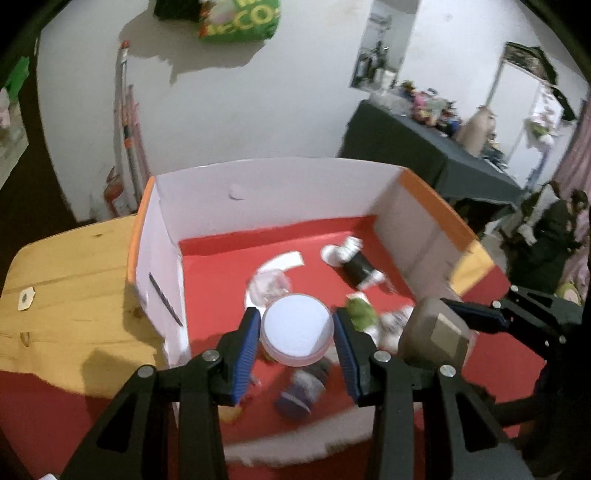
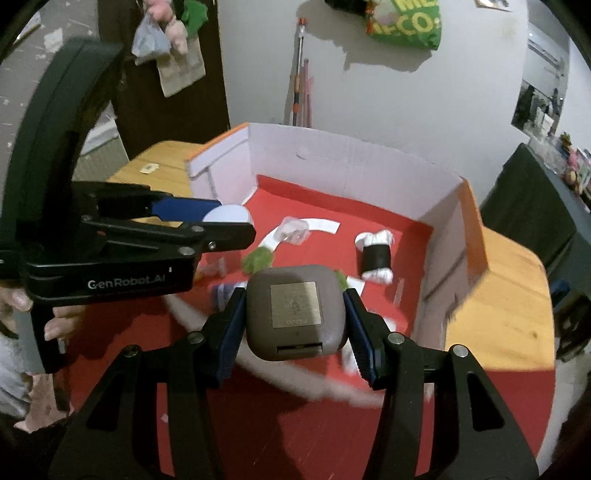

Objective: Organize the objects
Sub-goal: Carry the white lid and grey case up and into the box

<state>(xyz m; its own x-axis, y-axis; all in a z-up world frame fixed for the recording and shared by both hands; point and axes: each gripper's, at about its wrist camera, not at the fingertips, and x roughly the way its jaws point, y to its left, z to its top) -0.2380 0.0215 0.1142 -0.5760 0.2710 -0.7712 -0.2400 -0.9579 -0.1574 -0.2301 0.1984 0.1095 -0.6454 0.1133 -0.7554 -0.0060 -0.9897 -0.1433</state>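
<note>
Grippers both angled down over the box, side by side. Left gripper (image 1: 297, 341) clenched on a round white-lidded jar (image 1: 296, 330), blue pads against its sides, jar held clear above the box floor. Right gripper (image 2: 295, 325) clenched on a grey-brown rounded case (image 2: 297, 312), metallic label plate facing the camera, also held in the air. A hand (image 2: 35, 314) shows on the left gripper's handle in the right wrist view. Below them: open cardboard box (image 1: 266, 184), white inner walls, orange outside, red floor. Lying on that floor are a black roll with white ends (image 1: 354, 264), a green fuzzy thing (image 1: 360, 312), a crumpled clear wrapper (image 1: 269, 282) and a curved white strip (image 1: 284, 260); nearer items are blurred. Box sits on a wooden table (image 1: 74, 266). Behind: white wall, green bag (image 1: 240, 18) hanging high, dark cluttered side table (image 1: 417, 144) at right.
</note>
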